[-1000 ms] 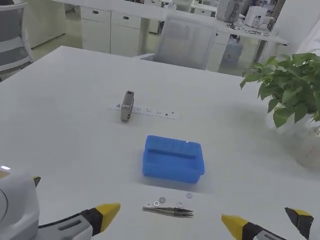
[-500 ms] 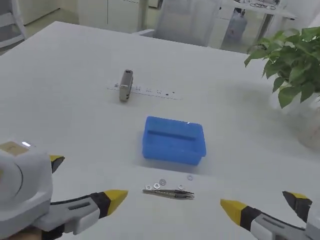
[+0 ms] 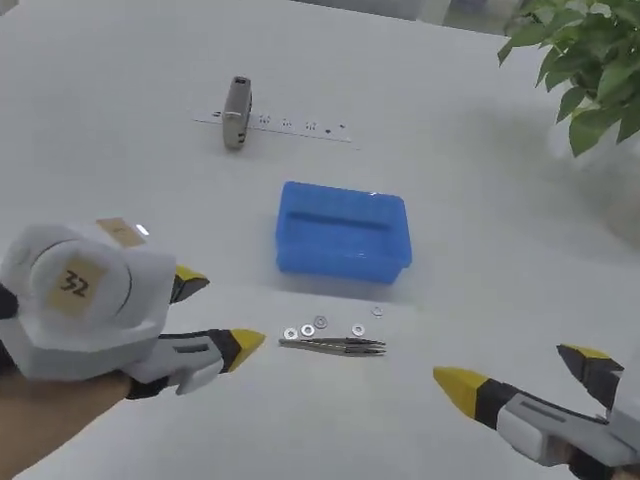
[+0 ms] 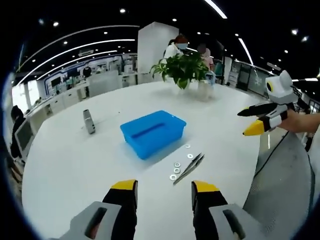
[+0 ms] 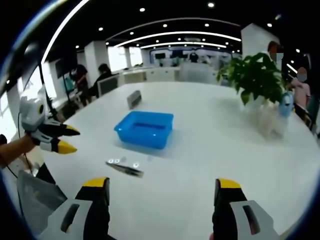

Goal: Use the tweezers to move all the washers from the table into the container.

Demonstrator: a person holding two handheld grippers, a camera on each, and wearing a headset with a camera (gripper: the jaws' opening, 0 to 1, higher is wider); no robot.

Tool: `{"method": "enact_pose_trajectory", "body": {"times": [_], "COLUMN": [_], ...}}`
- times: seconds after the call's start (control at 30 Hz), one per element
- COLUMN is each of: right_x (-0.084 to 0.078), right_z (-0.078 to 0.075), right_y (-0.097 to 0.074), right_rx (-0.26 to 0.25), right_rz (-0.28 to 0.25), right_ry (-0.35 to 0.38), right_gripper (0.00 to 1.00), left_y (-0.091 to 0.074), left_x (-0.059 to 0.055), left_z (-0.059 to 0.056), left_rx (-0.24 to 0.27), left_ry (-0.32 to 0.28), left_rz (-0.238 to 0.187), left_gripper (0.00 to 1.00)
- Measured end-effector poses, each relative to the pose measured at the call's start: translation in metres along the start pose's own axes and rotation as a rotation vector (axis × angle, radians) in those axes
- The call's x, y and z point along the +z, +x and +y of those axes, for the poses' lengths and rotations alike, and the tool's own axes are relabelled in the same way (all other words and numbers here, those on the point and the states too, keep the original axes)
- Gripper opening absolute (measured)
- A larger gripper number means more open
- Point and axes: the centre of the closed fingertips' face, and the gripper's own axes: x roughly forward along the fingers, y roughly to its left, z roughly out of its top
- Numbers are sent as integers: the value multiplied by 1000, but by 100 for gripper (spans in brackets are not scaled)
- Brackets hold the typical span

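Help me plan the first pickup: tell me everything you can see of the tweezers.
The tweezers are slim, grey, metallic-looking, lying flat on the white table in front of the blue container. Small washers lie beside them on the container's side; contact is too small to tell. The open left gripper and right gripper are apart from them.

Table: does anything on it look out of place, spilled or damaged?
Nothing stands out. The washers lie loose on the table beside the tweezers, near the upright container. The left gripper and right gripper are open, holding nothing.
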Motion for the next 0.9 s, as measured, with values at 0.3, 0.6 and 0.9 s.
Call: {"method": "enact_pose_trajectory", "body": {"times": [0.3, 0.6, 0.9], "right_x": [-6, -12, -10], "right_z": [0, 5, 15], "right_y": [6, 6, 8], "right_rx": [13, 31, 53], "right_rz": [25, 53, 59], "right_ry": [16, 2, -15], "right_gripper": [84, 85, 84], "left_y": [45, 79, 85], "left_x": [-20, -36, -39], "left_z": [-11, -18, -29], "left_rx": [-125, -179, -238], "left_ry": [51, 146, 240], "left_rz": [98, 161, 180], "left_gripper": [15, 8, 0]}}
